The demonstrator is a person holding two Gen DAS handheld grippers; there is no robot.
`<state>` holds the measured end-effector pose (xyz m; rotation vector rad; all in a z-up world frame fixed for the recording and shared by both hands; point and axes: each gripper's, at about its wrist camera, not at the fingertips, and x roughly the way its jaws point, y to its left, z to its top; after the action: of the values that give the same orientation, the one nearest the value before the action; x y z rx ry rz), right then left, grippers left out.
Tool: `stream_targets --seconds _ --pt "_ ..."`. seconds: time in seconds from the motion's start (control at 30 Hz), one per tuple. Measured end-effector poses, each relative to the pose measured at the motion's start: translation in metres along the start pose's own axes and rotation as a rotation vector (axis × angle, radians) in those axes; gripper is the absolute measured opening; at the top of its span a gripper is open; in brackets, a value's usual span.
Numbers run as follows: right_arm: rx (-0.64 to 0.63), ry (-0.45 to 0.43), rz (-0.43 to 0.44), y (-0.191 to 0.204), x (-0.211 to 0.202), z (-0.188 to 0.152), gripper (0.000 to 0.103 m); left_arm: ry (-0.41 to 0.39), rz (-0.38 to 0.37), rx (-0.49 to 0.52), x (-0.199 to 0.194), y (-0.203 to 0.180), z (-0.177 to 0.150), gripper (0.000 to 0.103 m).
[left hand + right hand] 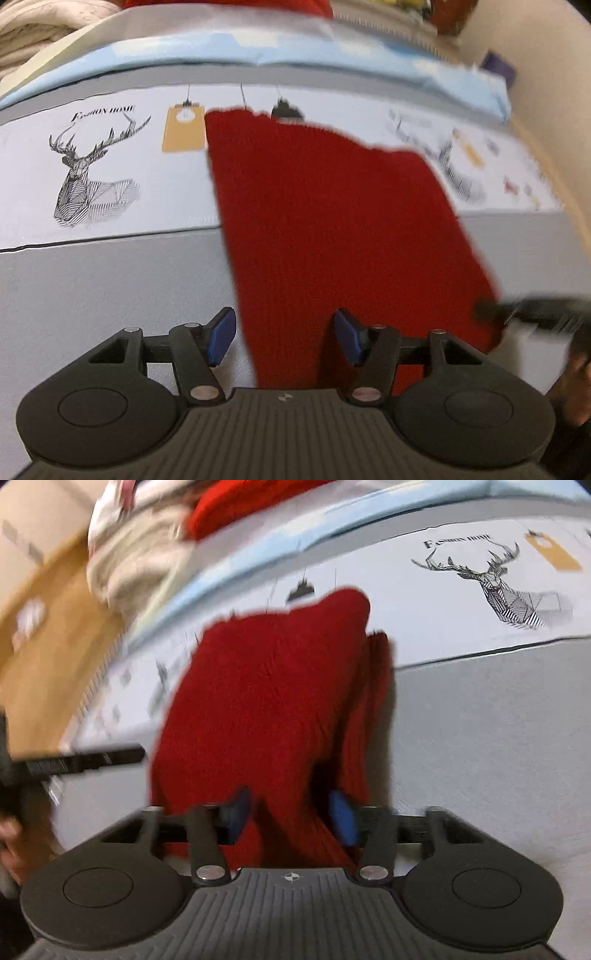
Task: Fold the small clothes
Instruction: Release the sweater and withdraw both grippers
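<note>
1. Grey surface is carrying a white printed cloth with a deer drawing.
2. Red knitted garment is lying beside the deer drawing.
3. Left gripper is hovering with its jaws spread over the garment's near edge.
4. Right gripper is spreading around a raised fold of the garment.

Black gripper, blue pads

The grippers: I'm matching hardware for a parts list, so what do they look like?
Both look alike. The left gripper and right gripper have matte black bodies with ribbed centre panels, a small compass-like mark, two round side housings, silver pivot pins on black linkage arms, and blue pads on the fingers. No cables or sleeves visible.
</note>
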<state>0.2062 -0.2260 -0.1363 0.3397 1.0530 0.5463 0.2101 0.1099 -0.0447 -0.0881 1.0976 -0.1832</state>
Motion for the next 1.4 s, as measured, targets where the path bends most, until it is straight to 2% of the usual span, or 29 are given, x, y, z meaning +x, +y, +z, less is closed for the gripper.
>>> stream_targets --seconds 0.03,0.1,0.17,0.23,0.3,0.37,0.43,0.47,0.5,0.57,0.63,0.7,0.77,0.93,1.03,1.1,1.2,1.3,1.4 --pt "0.004 -0.014 0.007 -0.002 -0.003 0.0 0.019 0.001 -0.001 0.014 0.001 -0.001 -0.002 0.064" --pt "0.046 -0.103 0.028 -0.007 -0.019 0.003 0.018 -0.004 -0.021 0.037 0.001 -0.004 -0.005 0.064" --pt "0.069 -0.134 0.015 -0.012 -0.023 0.003 0.018 0.049 0.009 0.078 0.014 -0.007 -0.011 0.066" --pt "0.08 -0.059 -0.049 -0.019 -0.007 0.0 0.019 0.104 0.066 0.133 0.028 -0.012 -0.019 0.072" --pt "0.071 0.02 -0.076 -0.022 0.009 -0.006 0.021 0.085 0.09 0.155 0.028 -0.017 -0.023 0.072" --pt "0.032 0.002 -0.113 -0.015 0.008 -0.006 0.026 0.058 0.098 0.158 0.022 -0.018 -0.023 0.072" --pt "0.005 -0.022 -0.142 -0.011 0.003 -0.006 0.04 0.067 0.111 0.148 0.022 -0.015 -0.028 0.075" --pt "-0.012 -0.019 -0.173 -0.009 0.004 -0.007 0.054 0.079 0.12 0.143 0.021 -0.015 -0.03 0.076" --pt "-0.028 -0.009 -0.209 -0.01 0.004 -0.009 0.063 0.081 0.128 0.141 0.018 -0.015 -0.031 0.076" --pt "-0.008 0.012 -0.249 -0.013 -0.002 -0.013 0.064 0.031 0.182 0.159 0.001 -0.019 -0.031 0.076" --pt "0.026 -0.034 -0.267 -0.008 -0.023 -0.019 0.064 -0.064 0.236 0.155 -0.025 -0.025 -0.031 0.079" --pt "-0.017 -0.128 -0.339 0.007 -0.05 -0.03 0.064 -0.167 0.238 0.105 -0.057 -0.028 -0.036 0.086" --pt "-0.066 -0.205 -0.375 0.022 -0.074 -0.039 0.065 -0.26 0.233 0.056 -0.089 -0.034 -0.049 0.086" --pt "-0.128 -0.352 -0.369 0.056 -0.127 -0.081 0.074 -0.42 0.237 0.005 -0.145 -0.061 -0.104 0.087" --pt "-0.183 -0.409 -0.375 0.073 -0.144 -0.113 0.077 -0.45 0.219 -0.004 -0.16 -0.08 -0.14 0.087" --pt "-0.191 -0.414 -0.357 0.079 -0.15 -0.13 0.077 -0.443 0.203 -0.029 -0.163 -0.091 -0.164 0.087" --pt "-0.174 -0.397 -0.329 0.086 -0.154 -0.148 0.078 -0.42 0.231 -0.065 -0.152 -0.104 -0.191 0.087" --pt "-0.208 -0.376 -0.342 0.095 -0.148 -0.155 0.078 -0.378 0.213 -0.108 -0.144 -0.109 -0.198 0.088" --pt "-0.228 -0.37 -0.35 0.098 -0.144 -0.154 0.078 -0.392 0.23 -0.098 -0.139 -0.109 -0.193 0.094"
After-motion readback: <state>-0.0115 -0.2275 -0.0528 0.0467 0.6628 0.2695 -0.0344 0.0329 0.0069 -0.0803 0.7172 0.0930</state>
